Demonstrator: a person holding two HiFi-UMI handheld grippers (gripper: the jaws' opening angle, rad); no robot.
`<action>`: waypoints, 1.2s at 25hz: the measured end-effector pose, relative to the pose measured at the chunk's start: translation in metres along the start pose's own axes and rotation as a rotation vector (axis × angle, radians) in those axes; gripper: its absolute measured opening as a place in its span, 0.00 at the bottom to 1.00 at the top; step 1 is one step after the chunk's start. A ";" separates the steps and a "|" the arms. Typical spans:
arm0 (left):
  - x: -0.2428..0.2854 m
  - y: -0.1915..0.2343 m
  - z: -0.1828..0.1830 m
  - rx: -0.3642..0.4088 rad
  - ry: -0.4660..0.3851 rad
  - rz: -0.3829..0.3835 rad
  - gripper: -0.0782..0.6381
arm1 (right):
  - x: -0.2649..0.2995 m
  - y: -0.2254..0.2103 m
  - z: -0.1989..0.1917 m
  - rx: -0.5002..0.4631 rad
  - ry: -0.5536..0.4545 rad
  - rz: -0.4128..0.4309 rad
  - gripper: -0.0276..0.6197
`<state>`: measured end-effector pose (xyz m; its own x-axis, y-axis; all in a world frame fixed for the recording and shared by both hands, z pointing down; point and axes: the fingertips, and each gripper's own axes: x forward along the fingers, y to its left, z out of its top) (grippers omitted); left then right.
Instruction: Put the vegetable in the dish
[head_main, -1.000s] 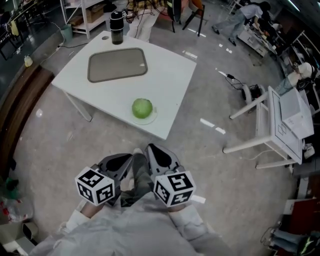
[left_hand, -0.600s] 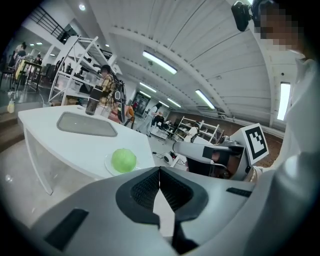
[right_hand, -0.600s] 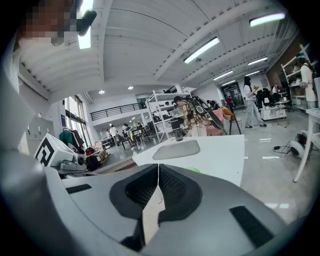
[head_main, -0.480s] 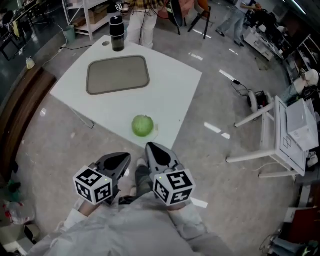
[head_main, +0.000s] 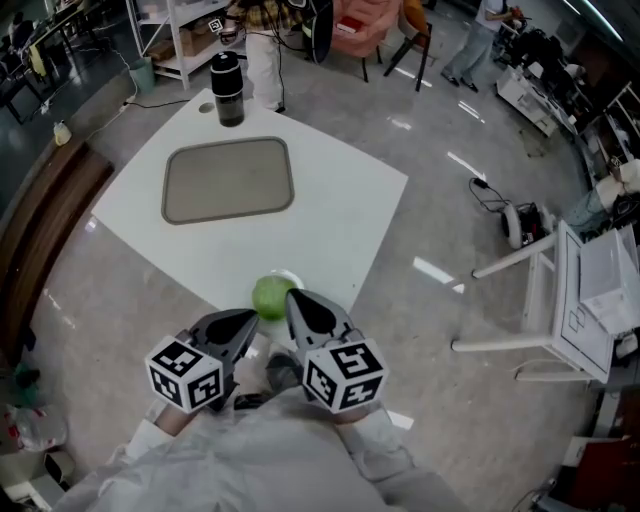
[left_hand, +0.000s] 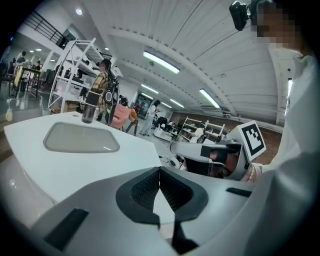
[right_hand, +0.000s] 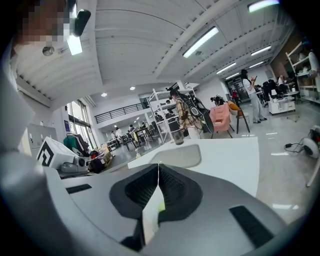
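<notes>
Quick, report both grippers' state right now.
Left gripper: shut, holding nothing.
Right gripper: shut, holding nothing.

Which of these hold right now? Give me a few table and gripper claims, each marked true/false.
1. The round green vegetable lies in the grey rectangular tray. False: it sits by the near edge of the white table, apart from the tray.
2. The left gripper and the right gripper are both shut and hold nothing. True.
3. The black cylindrical bottle lies tipped over inside the tray. False: it stands upright on the table, beyond the tray's far side.
4. The tray is empty. True.
</notes>
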<state>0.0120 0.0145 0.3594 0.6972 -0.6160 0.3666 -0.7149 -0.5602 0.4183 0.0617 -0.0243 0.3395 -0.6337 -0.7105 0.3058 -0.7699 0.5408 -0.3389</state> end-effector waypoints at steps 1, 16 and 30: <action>0.006 0.002 0.002 0.002 -0.001 0.005 0.12 | 0.003 -0.005 0.006 -0.004 -0.005 0.005 0.06; 0.031 0.040 0.009 -0.072 0.003 0.080 0.12 | 0.032 -0.041 0.002 0.004 0.055 0.002 0.06; 0.017 0.083 -0.014 -0.182 0.141 0.103 0.12 | 0.041 -0.047 -0.028 0.122 0.119 -0.103 0.06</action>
<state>-0.0343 -0.0348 0.4118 0.6310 -0.5737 0.5222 -0.7701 -0.3822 0.5108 0.0698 -0.0659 0.3925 -0.5617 -0.6974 0.4451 -0.8211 0.4041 -0.4031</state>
